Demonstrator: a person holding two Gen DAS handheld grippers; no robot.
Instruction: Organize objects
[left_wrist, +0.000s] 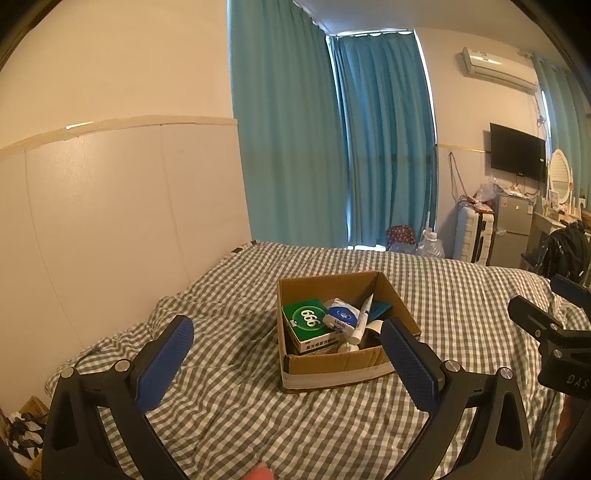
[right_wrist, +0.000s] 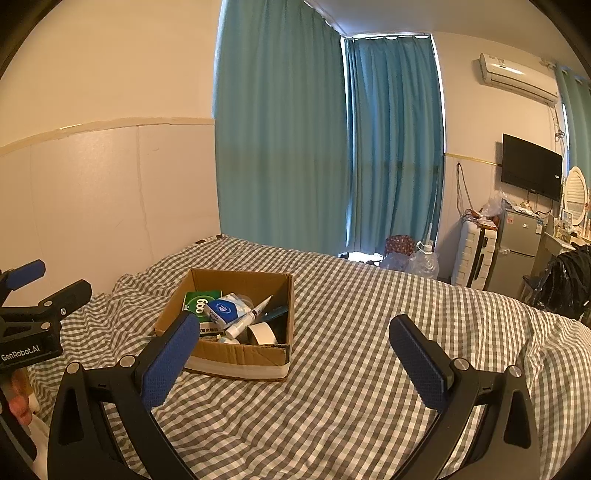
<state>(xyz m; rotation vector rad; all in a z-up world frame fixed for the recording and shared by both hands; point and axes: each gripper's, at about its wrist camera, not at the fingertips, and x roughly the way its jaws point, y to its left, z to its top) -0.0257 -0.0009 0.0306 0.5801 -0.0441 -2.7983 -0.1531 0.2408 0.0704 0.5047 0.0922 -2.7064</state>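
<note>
An open cardboard box (left_wrist: 332, 363) (right_wrist: 236, 354) sits on the checked bed. Inside lie a green 999 medicine box (left_wrist: 308, 319) (right_wrist: 201, 304), a blue-and-white tissue pack (left_wrist: 341, 315) (right_wrist: 225, 309), a white tube (left_wrist: 362, 321) (right_wrist: 247, 320) and a roll of white tape (right_wrist: 260, 334). My left gripper (left_wrist: 288, 332) is open with nothing between its fingers, hovering in front of the box. My right gripper (right_wrist: 295, 334) is open and empty too, just right of the box. Each gripper shows at the edge of the other's view.
The grey-and-white checked bedsheet (left_wrist: 258, 413) (right_wrist: 351, 387) spreads all around the box. A white panelled wall (left_wrist: 110, 221) runs along the left. Teal curtains (right_wrist: 288, 147), a suitcase (right_wrist: 476, 258), a small fridge (right_wrist: 521, 251) and a TV (right_wrist: 532, 171) stand beyond the bed.
</note>
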